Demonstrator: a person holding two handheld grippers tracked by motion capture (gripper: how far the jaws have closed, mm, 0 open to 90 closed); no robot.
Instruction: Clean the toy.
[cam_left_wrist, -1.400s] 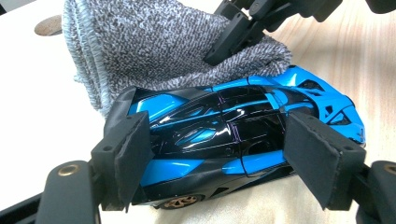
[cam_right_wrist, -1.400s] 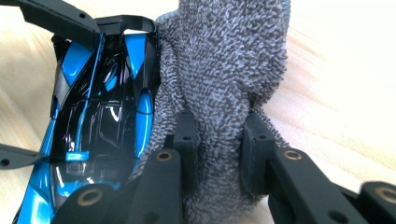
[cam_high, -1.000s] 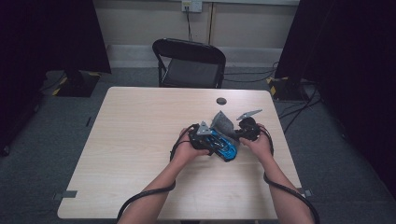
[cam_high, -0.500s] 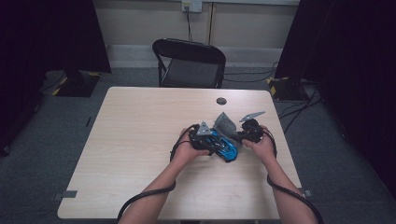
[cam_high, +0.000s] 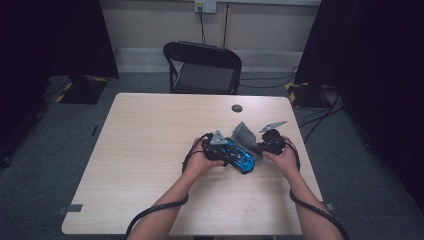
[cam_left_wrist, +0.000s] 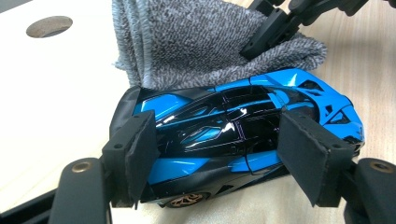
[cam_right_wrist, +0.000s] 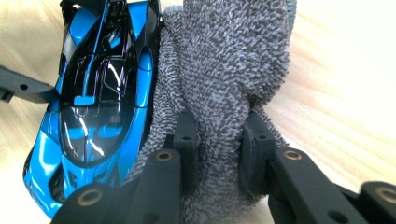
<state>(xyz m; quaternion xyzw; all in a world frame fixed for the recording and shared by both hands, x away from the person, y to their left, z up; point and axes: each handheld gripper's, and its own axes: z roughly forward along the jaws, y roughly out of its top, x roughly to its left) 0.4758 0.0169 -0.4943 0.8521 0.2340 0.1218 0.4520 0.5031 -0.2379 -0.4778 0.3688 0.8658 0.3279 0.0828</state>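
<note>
Two things in hand: a blue model car (cam_high: 239, 156) and a grey terry cloth (cam_high: 243, 134), both near the right edge of the table (cam_high: 150, 150), the cloth touching one flank of the car.

Car: hard, glossy shell, probably slick under rubber pads and easy to scuff. Judging by the thin black trim and open vents, fragile at nose and tail. Likely light enough for one gripper. Best taken across the middle of the body, at doors and sills, never by mirrors, wheels or rear fins.

Cloth: soft, limp, thick-piled. Folds and bunches wherever pinched, so any fold serves as a hold.

Left gripper (cam_left_wrist: 217, 140): jaws just now closing, car between them, pads lying against the bodywork. Cannot tell whether pressing firmly yet.

Right gripper (cam_right_wrist: 219, 140): clenched tight on a bunched fold of the cloth, pile bulging out around both pads.

Long axis of the car: diagonal in the high view, running from far-left to near-right. Nose toward the person's right hand, tail away toward the table's middle. Roof tipped toward the left gripper's camera, one gold wheel low against the tabletop.
</note>
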